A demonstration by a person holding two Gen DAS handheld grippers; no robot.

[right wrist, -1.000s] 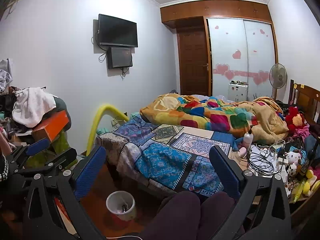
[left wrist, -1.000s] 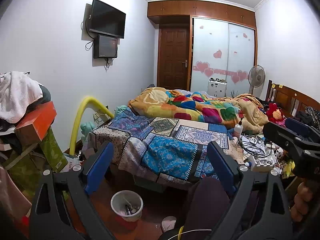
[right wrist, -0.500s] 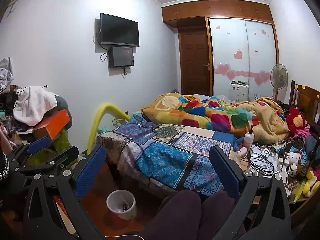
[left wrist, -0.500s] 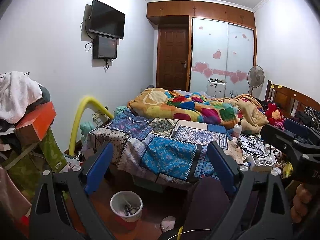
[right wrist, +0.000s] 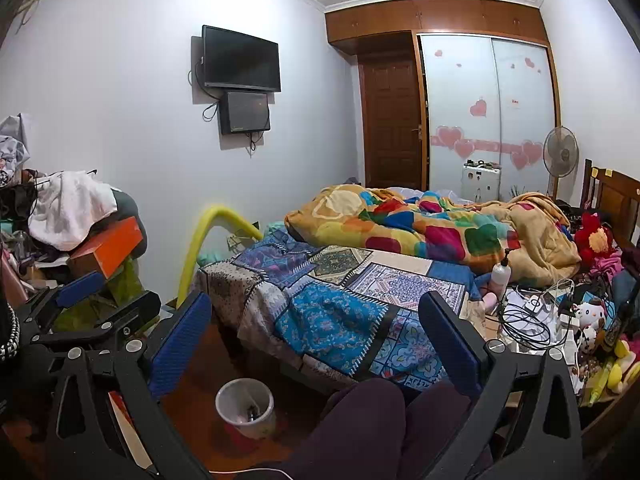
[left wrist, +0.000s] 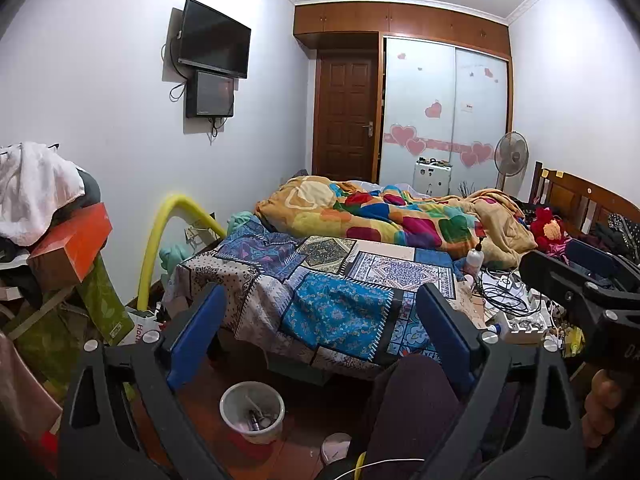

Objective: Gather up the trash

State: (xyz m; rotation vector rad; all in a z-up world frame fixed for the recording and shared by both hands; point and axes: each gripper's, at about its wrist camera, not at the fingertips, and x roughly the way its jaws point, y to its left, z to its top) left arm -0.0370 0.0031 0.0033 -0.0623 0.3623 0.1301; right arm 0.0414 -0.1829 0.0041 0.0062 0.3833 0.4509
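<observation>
We hold our left gripper point(left wrist: 320, 336) up in the air with its two blue fingers point(left wrist: 196, 330) spread wide apart, and nothing sits between them. Our right gripper point(right wrist: 316, 340) is spread wide too and grips nothing. In the left view we can see the right gripper off to the side with our hand point(left wrist: 602, 408) around its handle, and in the right view the left gripper shows near the left edge. Our legs in dark pants point(right wrist: 360, 428) poke out low between the fingers. Down on the red-brown floor point(right wrist: 192, 412) stands a small white bin point(left wrist: 252, 410), just in front of the foot of the bed point(left wrist: 320, 292) and below the left finger of each gripper. It has a few bits of trash inside, but they are too small for us to tell what they are. A little round pink thing point(left wrist: 335, 446) lies on the floor just beside the bin. The bed has a blue patchwork cover, and a bright blanket point(left wrist: 396, 216) with many colors is bunched up farther back. On the right side of the bed lie white cables point(right wrist: 528, 324), a white bottle point(right wrist: 502, 272), and soft toys point(right wrist: 592, 236). On the left we see a pile with an orange box point(left wrist: 72, 246) and a white cloth point(left wrist: 36, 188) on top, and a bent yellow tube point(left wrist: 160, 236) beside the wall. A black TV point(left wrist: 214, 38) hangs on the wall, and a brown door point(left wrist: 346, 114) and a fan point(left wrist: 511, 156) stand at the far end.
</observation>
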